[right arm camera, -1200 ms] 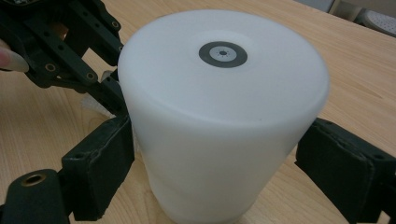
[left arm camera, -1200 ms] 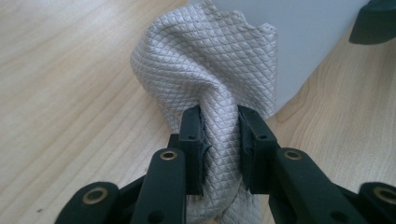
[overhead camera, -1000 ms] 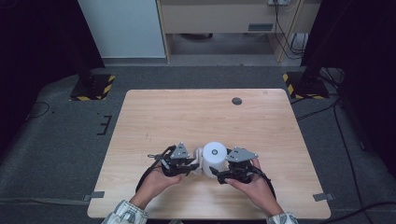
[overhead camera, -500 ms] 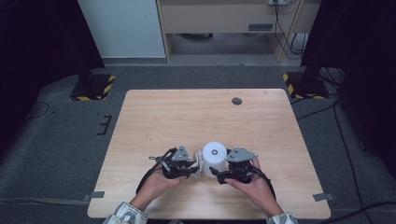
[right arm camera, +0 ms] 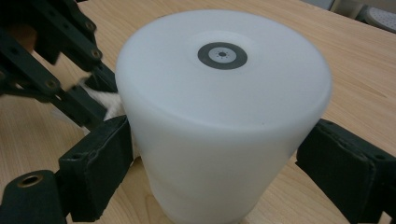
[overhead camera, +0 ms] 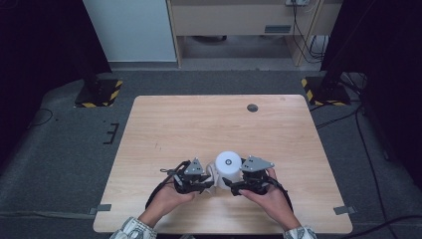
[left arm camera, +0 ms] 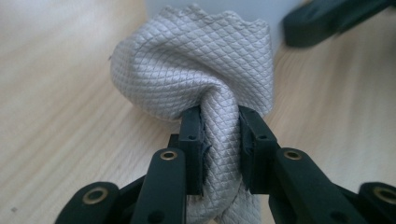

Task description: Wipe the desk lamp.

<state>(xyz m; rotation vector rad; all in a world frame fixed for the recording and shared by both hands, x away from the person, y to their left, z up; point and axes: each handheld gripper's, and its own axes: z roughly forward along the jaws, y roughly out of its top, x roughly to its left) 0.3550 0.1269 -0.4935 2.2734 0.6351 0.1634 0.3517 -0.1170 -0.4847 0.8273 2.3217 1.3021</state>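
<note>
A white cylinder [overhead camera: 229,163] with a small dark ring on its flat top [right arm camera: 222,54] stands upright on the wooden table [overhead camera: 199,124] near the front edge. My right gripper [right arm camera: 219,158] is shut on it, one pad pressed against each side. A pale grey quilted cloth [left arm camera: 196,70] sticks out beside the cylinder's base on its left. My left gripper [left arm camera: 222,149] is shut on a twisted part of this cloth. In the high view the left gripper [overhead camera: 208,178] and right gripper [overhead camera: 233,183] sit on either side of the cylinder. The cloth [right arm camera: 109,105] shows behind the right gripper's left jaw.
A small dark round disc [overhead camera: 252,107] lies on the table near the far edge. Two stands with yellow-black striped bases [overhead camera: 99,94] [overhead camera: 323,89] rest on the floor beyond the far corners. Cables trail on the floor at the right.
My left gripper has shifted slightly toward the near edge with the cloth in it. The cylinder and the right gripper have stayed in place.
</note>
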